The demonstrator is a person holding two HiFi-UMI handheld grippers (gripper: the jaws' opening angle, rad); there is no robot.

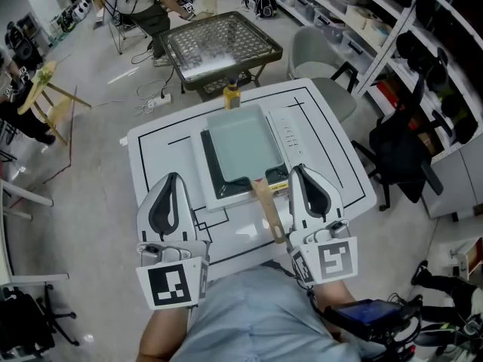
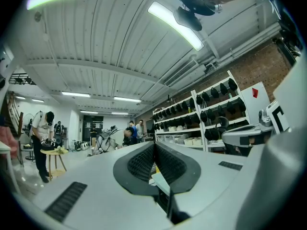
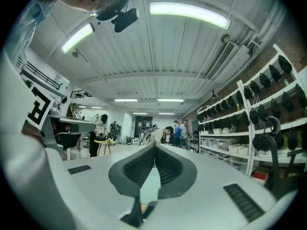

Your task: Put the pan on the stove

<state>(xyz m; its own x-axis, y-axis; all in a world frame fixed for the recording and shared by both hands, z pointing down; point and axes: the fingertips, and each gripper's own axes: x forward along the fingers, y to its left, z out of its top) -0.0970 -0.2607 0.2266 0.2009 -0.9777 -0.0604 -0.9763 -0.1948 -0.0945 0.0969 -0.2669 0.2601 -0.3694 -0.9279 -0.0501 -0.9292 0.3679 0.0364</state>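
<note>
A rectangular pale-green pan (image 1: 243, 145) lies on the white stove (image 1: 290, 138) in the middle of the white table (image 1: 162, 153). Its wooden handle (image 1: 268, 210) points back toward me. In the head view my right gripper (image 1: 296, 169) sits just right of the handle, its jaws together with nothing between them. My left gripper (image 1: 173, 176) rests left of the stove over the table, also closed and empty. In the left gripper view its ribbed pads (image 2: 144, 162) meet along a line, and the right gripper view shows the same for the right gripper's pads (image 3: 168, 164).
Beyond the table stands a low folding table with a shiny top (image 1: 219, 47), and a small yellow bottle (image 1: 232, 96) sits at the white table's far edge. A grey chair (image 1: 317, 51), a black chair (image 1: 404, 157) and storage shelves (image 1: 423, 21) line the right side.
</note>
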